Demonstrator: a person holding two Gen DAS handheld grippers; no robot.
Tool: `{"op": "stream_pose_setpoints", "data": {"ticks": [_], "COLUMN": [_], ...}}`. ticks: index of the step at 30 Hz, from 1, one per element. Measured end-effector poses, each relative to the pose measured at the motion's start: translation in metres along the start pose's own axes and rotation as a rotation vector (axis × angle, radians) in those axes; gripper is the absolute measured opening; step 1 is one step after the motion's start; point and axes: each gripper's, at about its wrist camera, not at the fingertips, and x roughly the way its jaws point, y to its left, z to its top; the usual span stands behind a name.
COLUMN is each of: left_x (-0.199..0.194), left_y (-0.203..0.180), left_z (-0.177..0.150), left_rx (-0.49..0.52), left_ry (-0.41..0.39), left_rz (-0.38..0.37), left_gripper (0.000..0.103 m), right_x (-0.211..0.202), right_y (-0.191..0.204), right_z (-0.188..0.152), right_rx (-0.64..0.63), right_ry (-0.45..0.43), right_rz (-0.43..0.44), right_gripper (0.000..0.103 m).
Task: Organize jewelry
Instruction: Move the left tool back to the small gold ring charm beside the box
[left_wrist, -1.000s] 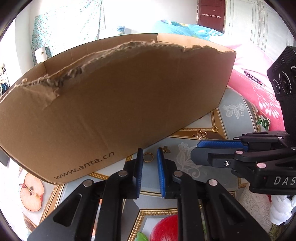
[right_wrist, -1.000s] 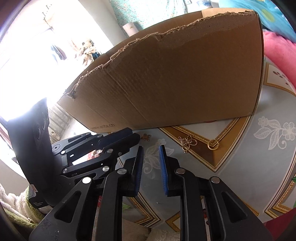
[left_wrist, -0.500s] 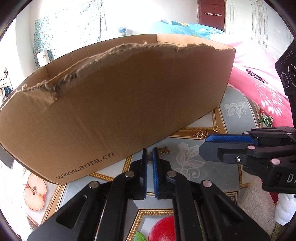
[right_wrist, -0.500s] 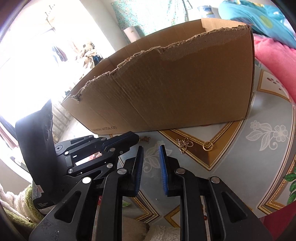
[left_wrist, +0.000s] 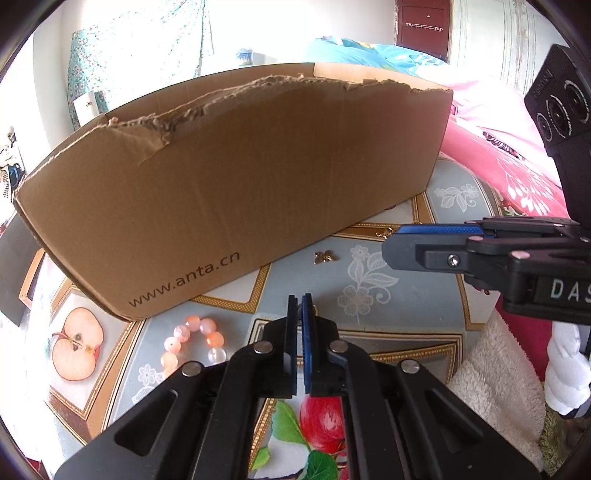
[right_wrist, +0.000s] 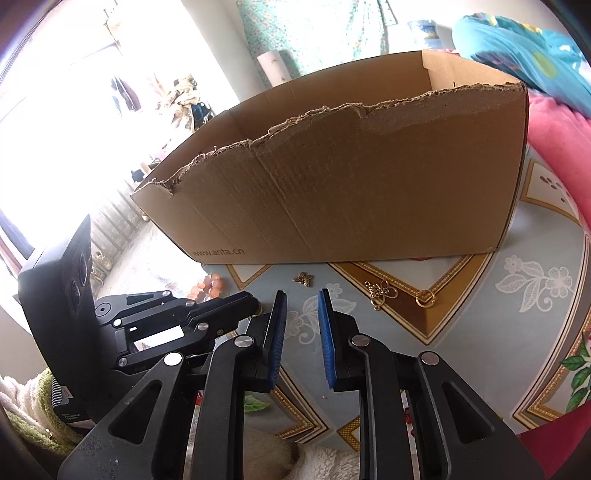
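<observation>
The left claw (left_wrist: 300, 298) is clenched, its blue pads pressed together; whether anything is pinched between them I cannot tell. A bead bracelet (left_wrist: 192, 341) lies just beside it on the surface (left_wrist: 424, 306), near the printed corner of the cardboard box (left_wrist: 258, 184). A small butterfly charm (left_wrist: 325, 256) lies beyond its tips, along the box wall. The right claw (right_wrist: 302, 295) is released with nothing between its pads; the charm (right_wrist: 303, 278) lies just ahead, a gold clasp (right_wrist: 380, 293) and ring (right_wrist: 424, 297) further along.
</observation>
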Motion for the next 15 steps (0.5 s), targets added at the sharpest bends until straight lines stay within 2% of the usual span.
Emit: {"op": "stream_pose_setpoints", "data": {"ticks": [3, 6, 8, 11, 15], "left_x": [-0.006, -0.022, -0.029, -0.025, -0.015], "left_y": [0.004, 0.007, 0.006, -0.002, -0.007], "left_z": [-0.004, -0.003, -0.001, -0.004, -0.008], "left_rx": [-0.021, -0.044, -0.036, -0.006, -0.02], "left_ry": [-0.013, -0.079, -0.096, -0.052, 0.006], "left_rz": [-0.026, -0.054, -0.066, -0.049, -0.03], "left_gripper": [0.002, 0.002, 0.004, 0.011, 0.012], "right_x": [0.002, 0.002, 0.003, 0.006, 0.006], "right_y": [-0.003, -0.004, -0.005, -0.005, -0.007], "right_z": [0.002, 0.003, 0.005, 0.005, 0.004], "right_rx": [0.003, -0.002, -0.004, -0.001, 0.004], "right_ry": [0.007, 0.016, 0.019, 0.02, 0.019], "right_rz": [0.0, -0.001, -0.002, -0.001, -0.001], "right_gripper": [0.019, 0.019, 0.019, 0.019, 0.019]}}
